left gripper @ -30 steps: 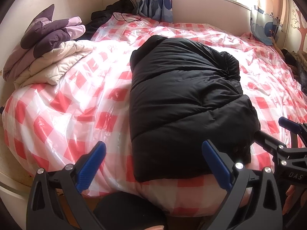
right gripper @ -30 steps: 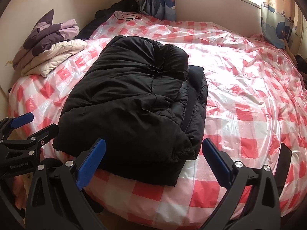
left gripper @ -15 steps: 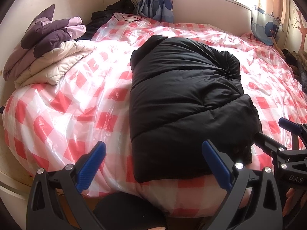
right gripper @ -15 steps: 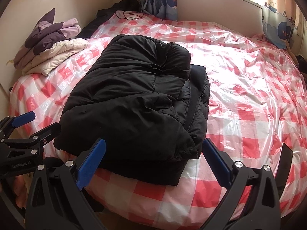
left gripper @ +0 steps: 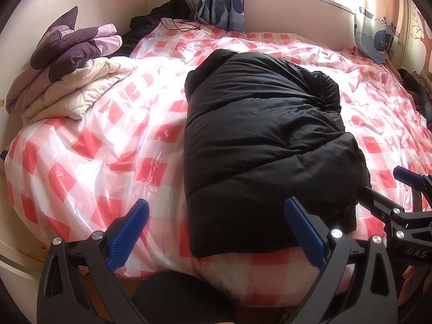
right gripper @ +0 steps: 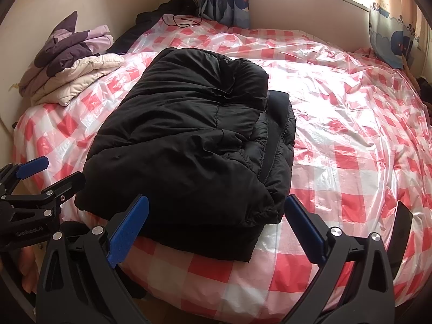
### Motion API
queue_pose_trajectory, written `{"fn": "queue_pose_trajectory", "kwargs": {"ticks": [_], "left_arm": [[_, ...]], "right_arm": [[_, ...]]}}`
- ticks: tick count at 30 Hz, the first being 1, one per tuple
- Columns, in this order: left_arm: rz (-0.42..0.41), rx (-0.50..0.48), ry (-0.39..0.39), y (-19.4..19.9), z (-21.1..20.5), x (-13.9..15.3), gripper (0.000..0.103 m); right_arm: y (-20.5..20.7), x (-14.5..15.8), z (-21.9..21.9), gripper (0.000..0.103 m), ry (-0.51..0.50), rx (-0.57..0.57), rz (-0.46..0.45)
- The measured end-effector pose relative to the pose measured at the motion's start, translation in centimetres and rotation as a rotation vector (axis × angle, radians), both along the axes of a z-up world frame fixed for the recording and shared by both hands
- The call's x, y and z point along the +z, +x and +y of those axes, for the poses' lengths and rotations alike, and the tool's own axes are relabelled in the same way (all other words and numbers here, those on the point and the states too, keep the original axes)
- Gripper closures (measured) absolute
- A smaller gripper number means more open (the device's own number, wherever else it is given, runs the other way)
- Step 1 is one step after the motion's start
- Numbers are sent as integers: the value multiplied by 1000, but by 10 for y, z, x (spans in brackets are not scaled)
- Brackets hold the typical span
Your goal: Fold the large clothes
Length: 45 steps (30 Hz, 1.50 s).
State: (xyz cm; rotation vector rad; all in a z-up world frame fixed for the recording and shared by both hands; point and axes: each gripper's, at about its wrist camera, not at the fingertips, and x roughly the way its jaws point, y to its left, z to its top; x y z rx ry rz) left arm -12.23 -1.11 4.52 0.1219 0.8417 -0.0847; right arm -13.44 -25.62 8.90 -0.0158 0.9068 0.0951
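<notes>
While both views barely differ from a second ago, the right wrist camera has pulled back a touch: the black puffer jacket [right gripper: 186, 145] sits slightly higher in its frame than before; the left wrist view is essentially unchanged. Jacket is folded into a thick rectangular bundle, lying on the bed [left gripper: 81, 162] near its front edge, on the red-and-white checked plastic cover [right gripper: 351, 140]; same shape and spot as in the earlier frames. Left gripper [left gripper: 216, 235] hangs just off the near edge of the bed, blue-padded fingers [left gripper: 129, 235] spread wide, nothing between them. Right gripper [right gripper: 216, 232] likewise: fingers [right gripper: 305, 232] wide apart, empty, with the jacket's near right corner just ahead of it. Each gripper shows at the other's frame edge, both close to the jacket's near corners; cannot tell if either is touching the fabric. Stack of folded clothes [left gripper: 67, 81], purple on cream, sits at the far left of the bed against the wall, well apart from the jacket, unmoved. Dark garment [right gripper: 167, 10] and a cable at the head of the bed, below the curtain [left gripper: 221, 0], also as before.
</notes>
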Motion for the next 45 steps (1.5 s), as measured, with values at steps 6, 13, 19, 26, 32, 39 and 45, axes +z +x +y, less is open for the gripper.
{"fn": "queue_pose_trajectory", "kwargs": {"ticks": [6, 13, 19, 26, 32, 39, 45], "left_arm": [[3, -1, 6, 0, -1, -1, 7], [10, 0, 2, 1, -2, -1, 7], [13, -4, 8, 4, -3, -2, 7], [31, -7, -10, 7, -2, -4, 7], [20, -10, -57, 6, 2, -3, 7], [-52, 16, 0, 2, 0, 6, 8], [21, 22, -24, 7, 0, -1, 8]], "right_arm": [[0, -1, -1, 6, 7, 4, 3], [0, -1, -1, 6, 7, 2, 4], [1, -1, -2, 6, 10, 4, 6], [1, -1, -3, 6, 13, 2, 7], [-1, -2, -3, 6, 24, 0, 7], [-5, 1, -8, 6, 36, -11, -6], [-7, 6, -9, 6, 36, -14, -13]]}}
